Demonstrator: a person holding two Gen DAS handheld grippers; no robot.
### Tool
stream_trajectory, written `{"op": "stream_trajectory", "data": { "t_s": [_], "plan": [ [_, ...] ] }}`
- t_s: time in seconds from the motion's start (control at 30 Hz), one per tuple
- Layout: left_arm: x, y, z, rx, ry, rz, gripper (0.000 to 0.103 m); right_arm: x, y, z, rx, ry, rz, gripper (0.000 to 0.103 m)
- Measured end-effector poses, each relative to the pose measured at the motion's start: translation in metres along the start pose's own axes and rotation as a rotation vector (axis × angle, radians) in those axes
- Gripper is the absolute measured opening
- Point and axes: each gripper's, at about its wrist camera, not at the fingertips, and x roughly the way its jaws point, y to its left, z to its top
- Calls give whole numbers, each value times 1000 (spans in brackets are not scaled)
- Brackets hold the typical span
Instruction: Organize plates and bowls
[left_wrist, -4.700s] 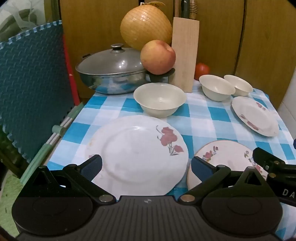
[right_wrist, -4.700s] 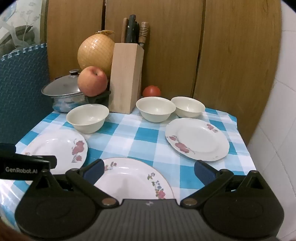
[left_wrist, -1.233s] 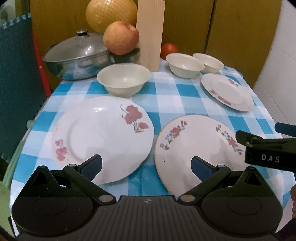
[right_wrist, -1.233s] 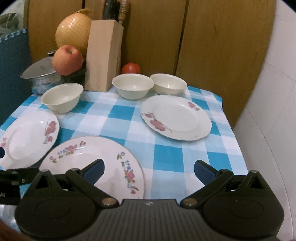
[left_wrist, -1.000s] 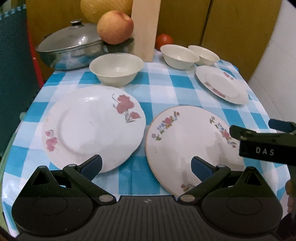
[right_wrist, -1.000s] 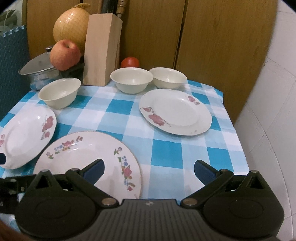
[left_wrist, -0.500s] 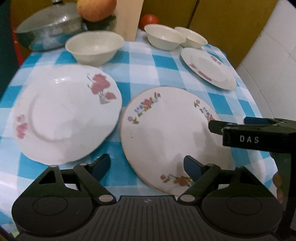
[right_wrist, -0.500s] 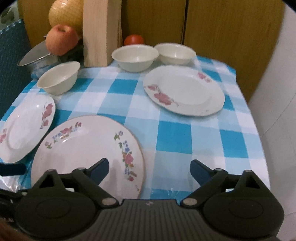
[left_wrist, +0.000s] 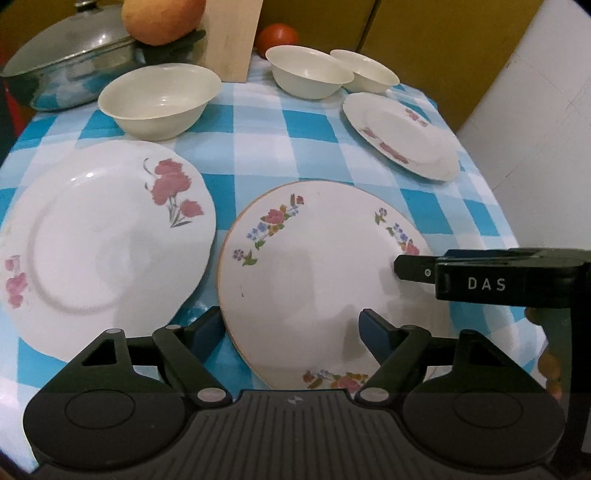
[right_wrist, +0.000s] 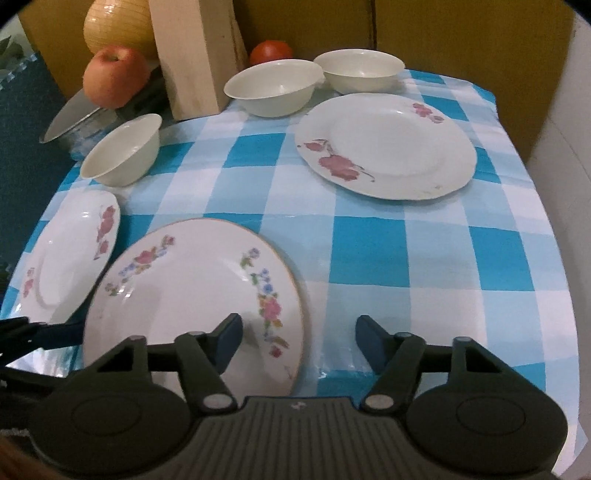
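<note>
A gold-rimmed plate with small coloured flowers (left_wrist: 314, 273) (right_wrist: 192, 295) lies flat on the checked cloth at the near edge. My left gripper (left_wrist: 291, 328) straddles its left rim, jaws closing, pads clear of it. My right gripper (right_wrist: 299, 334) straddles its right rim, one finger over the plate and one over the cloth, jaws closing too. It shows side-on in the left wrist view (left_wrist: 417, 267). A red-flower plate (left_wrist: 99, 236) lies to the left, another (right_wrist: 388, 147) at the back right. Three cream bowls (left_wrist: 159, 99) (left_wrist: 308, 72) (left_wrist: 365, 72) stand behind.
At the back stand a lidded steel pot (left_wrist: 66, 55), an apple (left_wrist: 162, 18), a wooden knife block (left_wrist: 232, 37), a tomato (left_wrist: 277, 35) and a yellow melon (right_wrist: 114, 26). A teal foam mat (right_wrist: 22, 110) borders the left, a white wall (left_wrist: 535, 92) the right.
Both grippers have tipped downward and come closer to the flowered plate. Each pair of jaws has narrowed, the right more than the left. The dishes have not moved.
</note>
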Motion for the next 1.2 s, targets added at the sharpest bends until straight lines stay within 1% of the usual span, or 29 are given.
{"op": "stream_trajectory", "data": {
  "t_s": [0.03,0.1,0.13,0.23,0.37,0.53,0.7,0.8,0.9,1.0,1.2],
  "plan": [
    [0,1,1,-7,2,-18,81,0,0,1,1,3,8,55],
    [0,1,1,-8,7,-52,75,-1,-2,3,13,8,45,47],
    [0,-1,0,1,7,-53,75,-1,-3,3,26,13,70,47],
    [1,-8,-2,47,1,-27,75,-2,-7,2,36,20,74,44],
    [2,-12,-4,56,-2,-19,75,-5,-12,-1,46,24,85,40],
    [0,-8,-4,31,2,-47,75,-9,-14,-5,41,31,79,40],
    [-3,-15,-9,55,-2,-38,75,-16,-10,-15,6,43,53,39],
    [-4,-20,-10,67,-5,-44,75,-20,-11,-21,14,45,40,39],
    [-8,-22,-11,74,-27,-43,76,-23,-14,-23,28,41,36,39],
    [-8,-24,-8,85,-47,-20,77,-21,-12,-22,22,37,37,39],
    [0,-20,-10,55,-2,-24,77,-19,-6,-22,7,35,17,39]
  ]
}}
